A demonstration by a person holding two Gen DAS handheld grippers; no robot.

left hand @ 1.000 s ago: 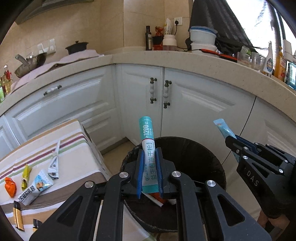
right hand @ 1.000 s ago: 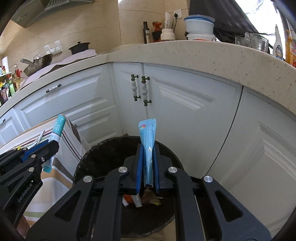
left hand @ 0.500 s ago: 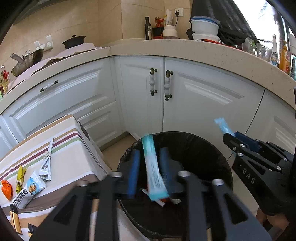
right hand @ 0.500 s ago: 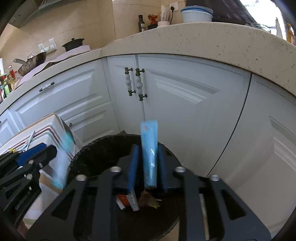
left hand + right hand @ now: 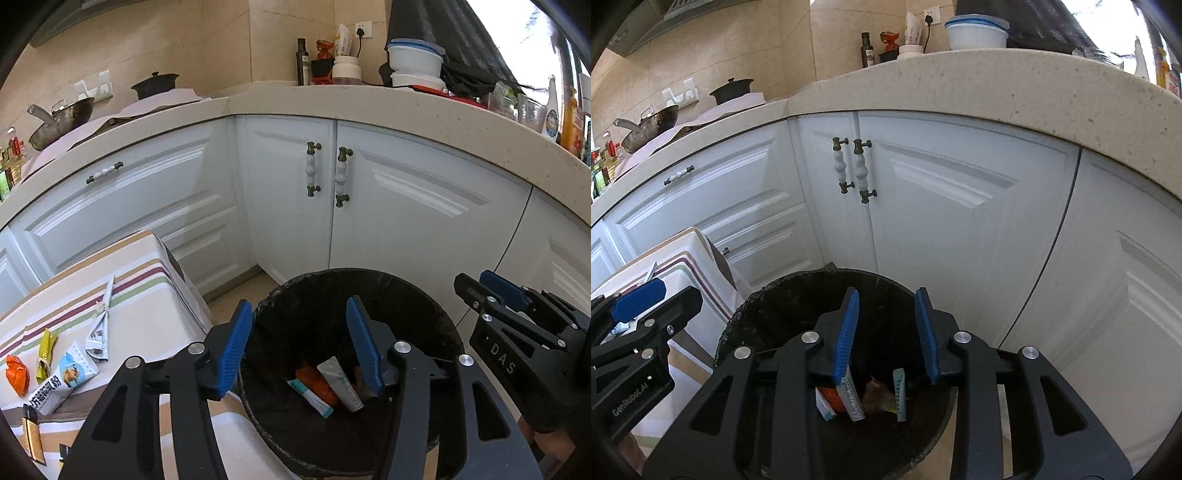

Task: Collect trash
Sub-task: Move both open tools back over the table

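Both grippers are held over the bin (image 5: pixel 436 317), the left gripper (image 5: pixel 299 347) and the right gripper (image 5: pixel 886 332) with jaws just opened and nothing between them. Several wrappers (image 5: pixel 332 384) lie at the bin's bottom. More trash (image 5: pixel 62 373) remains near the striped table's (image 5: pixel 147 317) left edge; it could be knocked off by a hasty reach.

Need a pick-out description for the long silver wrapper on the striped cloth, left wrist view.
Start at the black trash bin in front of the white cabinets, then look left to the table with the striped cloth. The silver wrapper lies nearest the bin of the litter there, a thin twisted strip running across the stripes. Its neighbours are shorter and coloured: a yellow wrapper, an orange one and a white-and-blue snack bag.
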